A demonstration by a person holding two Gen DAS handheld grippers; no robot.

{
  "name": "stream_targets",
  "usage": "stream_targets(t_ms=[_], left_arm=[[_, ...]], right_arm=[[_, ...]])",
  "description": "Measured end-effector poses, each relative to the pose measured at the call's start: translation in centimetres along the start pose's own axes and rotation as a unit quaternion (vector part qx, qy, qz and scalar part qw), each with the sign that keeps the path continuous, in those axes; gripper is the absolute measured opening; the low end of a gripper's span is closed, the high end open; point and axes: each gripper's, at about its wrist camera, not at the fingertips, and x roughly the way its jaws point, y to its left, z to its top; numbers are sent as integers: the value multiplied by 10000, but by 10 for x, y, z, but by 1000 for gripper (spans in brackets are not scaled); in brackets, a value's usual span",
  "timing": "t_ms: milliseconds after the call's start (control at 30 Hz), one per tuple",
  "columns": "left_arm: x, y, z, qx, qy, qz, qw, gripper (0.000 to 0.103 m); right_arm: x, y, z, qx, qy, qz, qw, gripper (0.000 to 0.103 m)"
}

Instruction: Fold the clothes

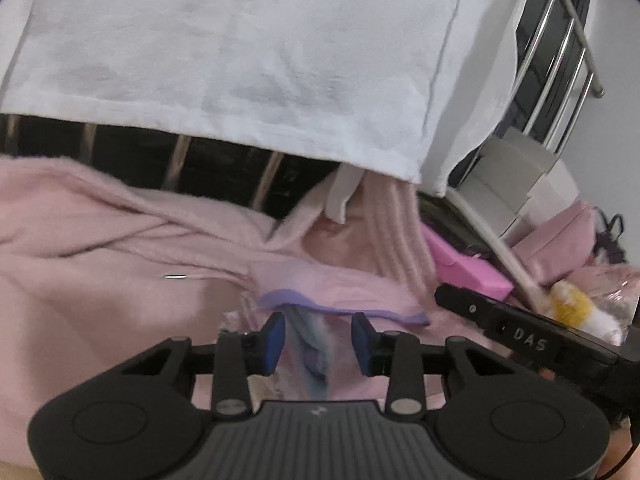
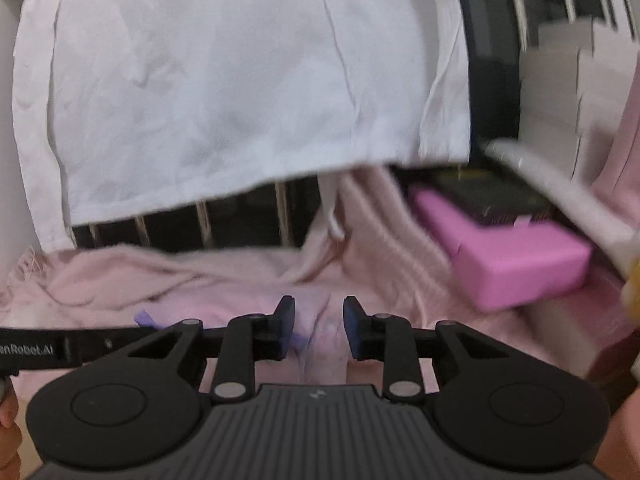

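Pink garment lies rumpled below a hanging white cloth; left gripper and right gripper, jaws parted, straddle its folds, apparently poised to pinch.

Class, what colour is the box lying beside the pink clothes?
Bright pink box, clearest in the right wrist view.

Towel hanging over rail behind blanket, box right of blanket

White letters "DAS" are showing on the black arm of the right tongs; "enRobot.AI", cut off at the edge, is showing on the left tongs' arm.
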Motion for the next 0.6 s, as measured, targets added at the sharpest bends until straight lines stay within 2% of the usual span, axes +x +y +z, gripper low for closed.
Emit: stream_targets(t_ms=[67, 133, 167, 233, 267, 367, 433, 467, 533, 567, 600], left_arm=[[-4, -1, 2, -28, -26, -50, 10000, 34], [-7, -7, 3, 62, -60, 113, 9999, 34], [-9, -11, 4, 115, -67, 228, 9997, 34], [-20, -20, 9, 220, -31, 604, 9979, 34], [-30, -22, 11, 275, -50, 733, 9969, 34], [-81, -27, 8, 430, -231, 767, 9959, 38], [-121, -26, 2, 509, -267, 720, 9957, 43], [-141, -24, -2, 551, -253, 714, 9956, 45], [-179, -17, -19, 683, -82, 827, 9942, 49], [-198, -12, -32, 797, -33, 952, 9923, 50], [-216, -6, -47, 920, -36, 1152, 9891, 52]], right_arm=[[-7, 1, 4, 15, -156, 201, 9997, 29], [0, 6, 1, -60, -92, 431, 9990, 30], [10, 9, -2, -116, 93, 389, 9991, 31], [26, 7, -9, -82, 474, 27, 9988, 31], [23, 5, -7, 3, 444, -104, 9990, 30], [-34, 16, 17, -59, -373, -136, 9992, 31], [-85, 34, 29, -151, -877, 59, 9960, 34], [-111, 42, 35, -197, -1127, 158, 9933, 41], [-156, 68, 32, -385, -1265, 501, 9900, 55], [-167, 78, 27, -500, -1211, 587, 9896, 66], [-174, 90, 16, -583, -1029, 658, 9908, 69]])
